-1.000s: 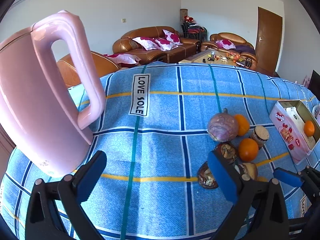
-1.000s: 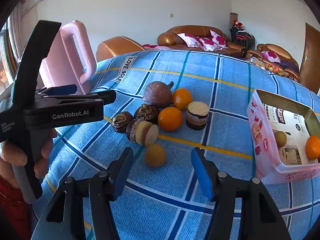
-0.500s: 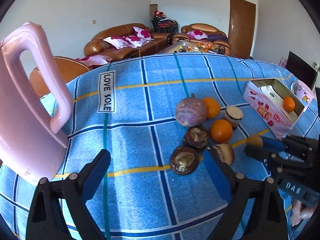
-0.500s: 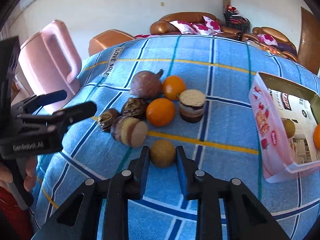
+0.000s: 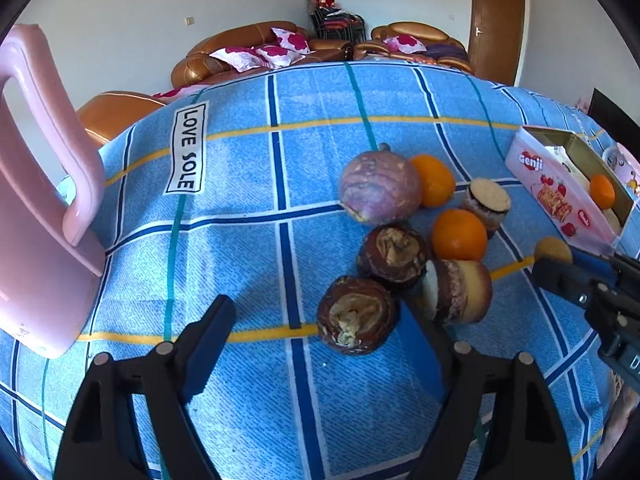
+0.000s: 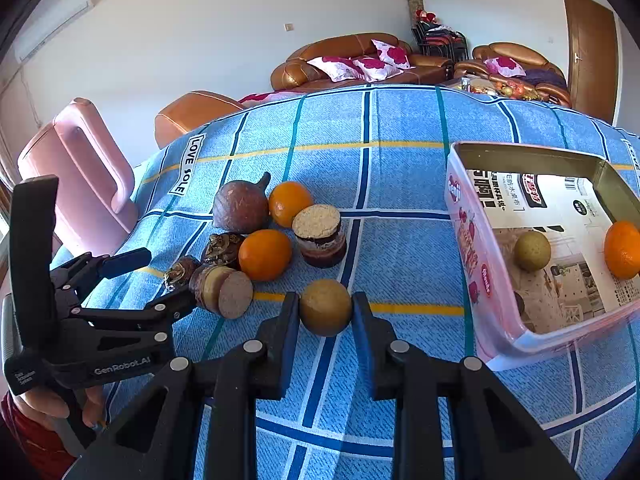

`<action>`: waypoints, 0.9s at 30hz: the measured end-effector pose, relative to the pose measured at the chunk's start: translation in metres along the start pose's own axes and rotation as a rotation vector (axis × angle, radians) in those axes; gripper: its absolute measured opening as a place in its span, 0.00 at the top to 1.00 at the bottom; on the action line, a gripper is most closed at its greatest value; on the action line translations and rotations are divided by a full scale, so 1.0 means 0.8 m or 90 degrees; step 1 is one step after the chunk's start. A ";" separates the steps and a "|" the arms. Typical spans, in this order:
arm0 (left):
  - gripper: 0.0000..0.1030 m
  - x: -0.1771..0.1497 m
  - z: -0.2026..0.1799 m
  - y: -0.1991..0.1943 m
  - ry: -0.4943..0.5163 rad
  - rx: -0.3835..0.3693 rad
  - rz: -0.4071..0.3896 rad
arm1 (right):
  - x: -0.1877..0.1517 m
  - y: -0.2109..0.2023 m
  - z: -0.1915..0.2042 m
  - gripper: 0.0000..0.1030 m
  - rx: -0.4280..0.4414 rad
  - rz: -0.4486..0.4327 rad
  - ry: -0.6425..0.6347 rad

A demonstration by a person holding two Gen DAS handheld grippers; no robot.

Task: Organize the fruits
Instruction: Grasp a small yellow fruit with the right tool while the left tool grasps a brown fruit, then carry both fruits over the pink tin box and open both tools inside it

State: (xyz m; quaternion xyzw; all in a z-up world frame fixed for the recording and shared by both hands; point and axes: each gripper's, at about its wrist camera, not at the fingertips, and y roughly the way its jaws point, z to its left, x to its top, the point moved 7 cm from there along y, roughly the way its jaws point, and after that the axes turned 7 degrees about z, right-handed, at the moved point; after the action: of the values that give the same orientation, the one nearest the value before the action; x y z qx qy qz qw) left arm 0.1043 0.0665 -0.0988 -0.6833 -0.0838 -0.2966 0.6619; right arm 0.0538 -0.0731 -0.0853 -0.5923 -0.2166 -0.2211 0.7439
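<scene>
Blue checked cloth (image 5: 248, 264) covers the table; brown sofas (image 6: 352, 60) stand behind.

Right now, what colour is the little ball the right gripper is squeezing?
Yellowish brown fruit; clearest in the right wrist view.

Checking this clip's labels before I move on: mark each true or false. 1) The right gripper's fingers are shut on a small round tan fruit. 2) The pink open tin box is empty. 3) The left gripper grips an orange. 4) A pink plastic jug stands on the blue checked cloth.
1) True: the right gripper is shut on the small round tan fruit.
2) False: the pink open tin box holds a yellow-green round fruit and an orange.
3) False: the left gripper is closing, pads pressing nothing; a dark brown round fruit lies between its fingers.
4) True: the pink plastic jug stands on the blue checked cloth.
</scene>
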 end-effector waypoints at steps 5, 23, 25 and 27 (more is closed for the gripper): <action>0.58 0.001 -0.004 -0.001 -0.004 -0.028 -0.005 | -0.002 -0.001 0.002 0.73 -0.001 -0.002 -0.009; 0.62 0.019 -0.003 -0.078 -0.060 -0.016 -0.216 | 0.024 -0.068 0.006 0.73 0.019 -0.169 -0.039; 0.62 0.020 -0.005 -0.076 -0.060 -0.011 -0.219 | 0.028 -0.072 0.002 0.73 -0.017 -0.183 -0.052; 0.62 0.021 -0.007 -0.075 -0.060 -0.011 -0.218 | 0.032 -0.074 -0.004 0.73 -0.045 -0.191 -0.058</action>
State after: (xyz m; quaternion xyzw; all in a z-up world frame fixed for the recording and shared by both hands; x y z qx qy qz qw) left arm 0.0857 0.0635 -0.0393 -0.6779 -0.2273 -0.3736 0.5910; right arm 0.0396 -0.0897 -0.0245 -0.5888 -0.3284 -0.3101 0.6703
